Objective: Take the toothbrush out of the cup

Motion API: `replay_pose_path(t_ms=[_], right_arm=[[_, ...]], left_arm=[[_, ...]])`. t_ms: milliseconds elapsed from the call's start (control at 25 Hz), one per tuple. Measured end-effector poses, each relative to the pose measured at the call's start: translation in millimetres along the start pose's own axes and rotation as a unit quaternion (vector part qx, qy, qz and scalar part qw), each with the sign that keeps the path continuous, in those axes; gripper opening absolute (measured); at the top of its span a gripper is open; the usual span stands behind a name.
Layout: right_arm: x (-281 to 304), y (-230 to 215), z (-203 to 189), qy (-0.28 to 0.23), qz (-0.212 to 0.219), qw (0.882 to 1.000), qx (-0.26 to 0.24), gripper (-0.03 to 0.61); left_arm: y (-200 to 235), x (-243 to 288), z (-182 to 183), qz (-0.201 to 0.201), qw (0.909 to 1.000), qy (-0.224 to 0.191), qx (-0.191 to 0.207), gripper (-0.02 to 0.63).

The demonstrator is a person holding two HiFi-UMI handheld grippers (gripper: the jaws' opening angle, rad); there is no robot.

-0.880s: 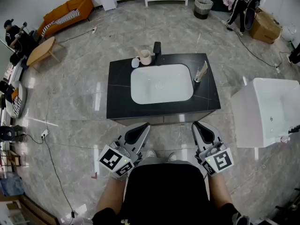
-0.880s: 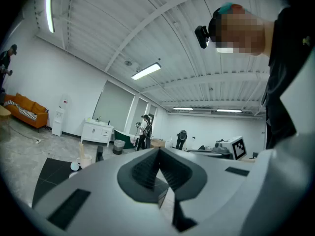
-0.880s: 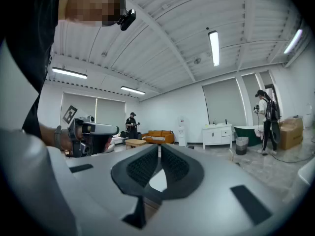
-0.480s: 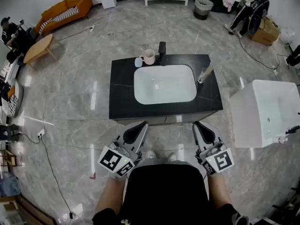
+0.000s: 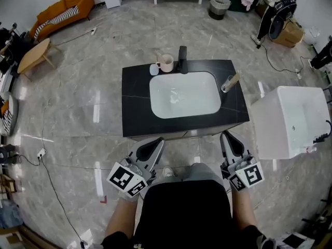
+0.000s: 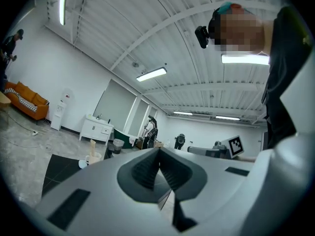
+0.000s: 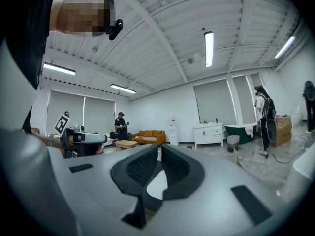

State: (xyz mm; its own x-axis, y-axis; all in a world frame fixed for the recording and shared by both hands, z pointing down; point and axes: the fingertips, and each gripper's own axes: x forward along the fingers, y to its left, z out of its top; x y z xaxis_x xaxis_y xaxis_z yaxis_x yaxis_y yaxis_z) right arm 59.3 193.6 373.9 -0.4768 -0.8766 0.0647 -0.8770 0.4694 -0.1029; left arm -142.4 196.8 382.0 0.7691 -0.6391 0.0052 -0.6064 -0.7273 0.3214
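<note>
Black counter (image 5: pixel 134 102), white basin (image 5: pixel 184 95), cup (image 5: pixel 166 63); seemingly marble floor (image 5: pixel 98 40).

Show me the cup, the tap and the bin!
cup (image 5: pixel 166 64): head view, on its pale side wall.
tap (image 5: pixel 182 60): head view, on its black upright body.
bin (image 5: pixel 218 8): head view, on its grey side.

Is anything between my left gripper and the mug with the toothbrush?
Nothing visible does: only countertop and the open sink basin lie between the left gripper and the mug; the faucet stands beside it.
</note>
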Motion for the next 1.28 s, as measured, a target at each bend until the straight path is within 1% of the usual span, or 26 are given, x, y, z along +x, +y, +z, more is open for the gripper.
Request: replay_pose_path(t_ms=[160, 320, 440, 640, 1000, 1160, 1280], right_arm=[[4, -17, -4, 0.001, -0.019, 1.000, 0.008, 0.043], [19, -46, -7, 0.005, -0.022, 1.000, 0.012, 0.043], [37, -71, -9, 0.009, -0.013, 1.000, 0.015, 0.043], [69, -112, -14, 0.020, 0.015, 0.999, 0.020, 0.043], [109, -216, -6, 0.021, 0.019, 0.999, 0.035, 0.043], [114, -257, -15, 0.028, 0.017, 0.999, 0.037, 0.043], [116, -286, -28, 0.039, 0.006, 0.998, 0.041, 0.044]], left_arm=[[12, 10, -8, 0.006, 0.9999, 0.008, -0.002, 0.021], [27, 36, -11, 0.015, 0.9997, 0.012, -0.012, 0.021], [40, 62, -11, 0.028, 0.9993, 0.020, -0.012, 0.021], [59, 110, -6, 0.059, 0.9978, 0.027, -0.015, 0.021], [76, 185, 3, 0.112, 0.9926, 0.045, -0.017, 0.021], [80, 210, -2, 0.137, 0.9889, 0.057, -0.016, 0.021], [84, 224, -6, 0.152, 0.9860, 0.064, -0.021, 0.021]])
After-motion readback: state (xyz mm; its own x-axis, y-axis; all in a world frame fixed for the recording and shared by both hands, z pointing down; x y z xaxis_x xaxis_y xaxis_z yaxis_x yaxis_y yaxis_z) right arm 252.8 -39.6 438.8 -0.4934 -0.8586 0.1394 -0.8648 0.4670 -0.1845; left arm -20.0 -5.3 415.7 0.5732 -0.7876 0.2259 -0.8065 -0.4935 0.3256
